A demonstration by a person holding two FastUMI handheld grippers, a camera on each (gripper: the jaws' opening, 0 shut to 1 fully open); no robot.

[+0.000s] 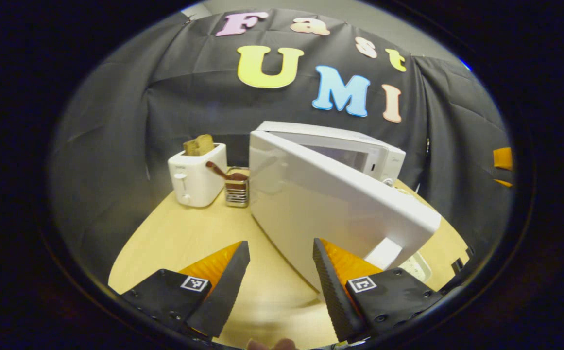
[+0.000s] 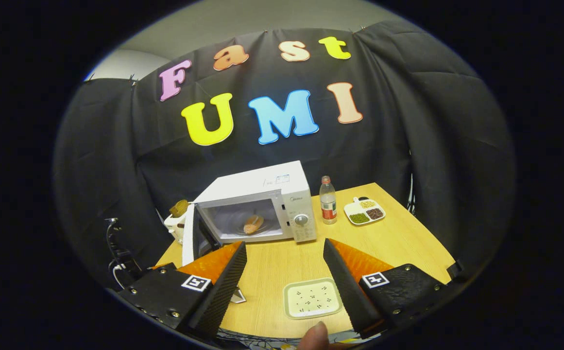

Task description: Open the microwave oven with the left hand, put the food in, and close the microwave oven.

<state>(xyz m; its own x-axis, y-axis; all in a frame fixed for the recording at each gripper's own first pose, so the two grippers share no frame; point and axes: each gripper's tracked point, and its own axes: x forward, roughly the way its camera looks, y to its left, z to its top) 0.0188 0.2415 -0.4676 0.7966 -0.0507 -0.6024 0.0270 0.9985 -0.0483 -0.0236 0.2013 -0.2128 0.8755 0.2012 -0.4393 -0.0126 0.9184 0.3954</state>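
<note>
Door [image 1: 320,204] stands ajar just ahead of the open, empty left gripper [image 1: 282,282], food [image 2: 253,224] inside, right gripper [image 2: 285,282] open too.

**White appliances on pale wood**

The microwave oven [image 2: 257,194] and toaster [image 1: 196,177] are white. The counter [image 2: 398,243] is light wood grain. A cream tray [image 2: 312,297] carries small dark specks. The bottle [image 2: 328,200] wears a red label.
</note>
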